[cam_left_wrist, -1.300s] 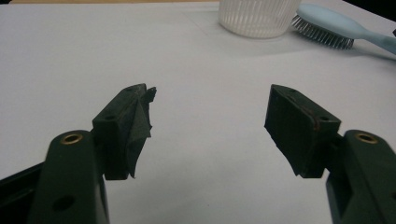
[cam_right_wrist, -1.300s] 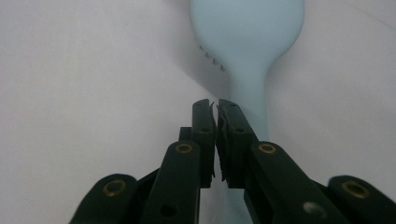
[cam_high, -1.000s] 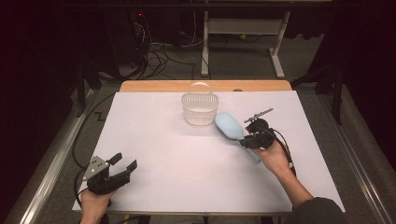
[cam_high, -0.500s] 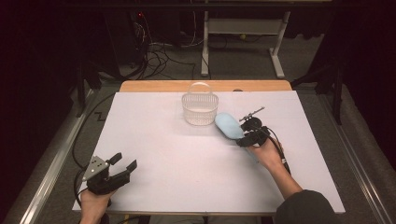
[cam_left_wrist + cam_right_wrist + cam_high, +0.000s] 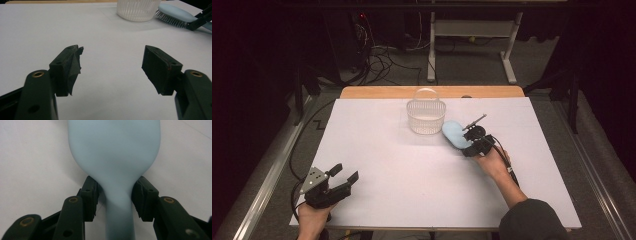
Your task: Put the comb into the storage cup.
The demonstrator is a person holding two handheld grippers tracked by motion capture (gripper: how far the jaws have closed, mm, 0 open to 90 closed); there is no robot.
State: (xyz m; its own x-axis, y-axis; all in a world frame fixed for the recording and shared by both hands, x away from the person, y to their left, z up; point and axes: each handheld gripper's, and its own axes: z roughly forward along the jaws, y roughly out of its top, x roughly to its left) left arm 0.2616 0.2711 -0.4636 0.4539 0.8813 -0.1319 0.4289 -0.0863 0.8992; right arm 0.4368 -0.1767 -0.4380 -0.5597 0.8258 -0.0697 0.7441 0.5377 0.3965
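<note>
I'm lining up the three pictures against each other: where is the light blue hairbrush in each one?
High view: the light blue hairbrush lies right of centre, beside the white basket.
Left gripper view: top right corner, bristles facing down, just right of the basket.
Right gripper view: centre, its neck between the right claw's jaws.
Shared landmark: the white table sheet.

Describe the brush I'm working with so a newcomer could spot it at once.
Start at the white table and find the clear ribbed basket near its far edge. Just right of the basket lies the hairbrush, its neck between the right tool. It is the pale blue thing there, bristles down.
</note>
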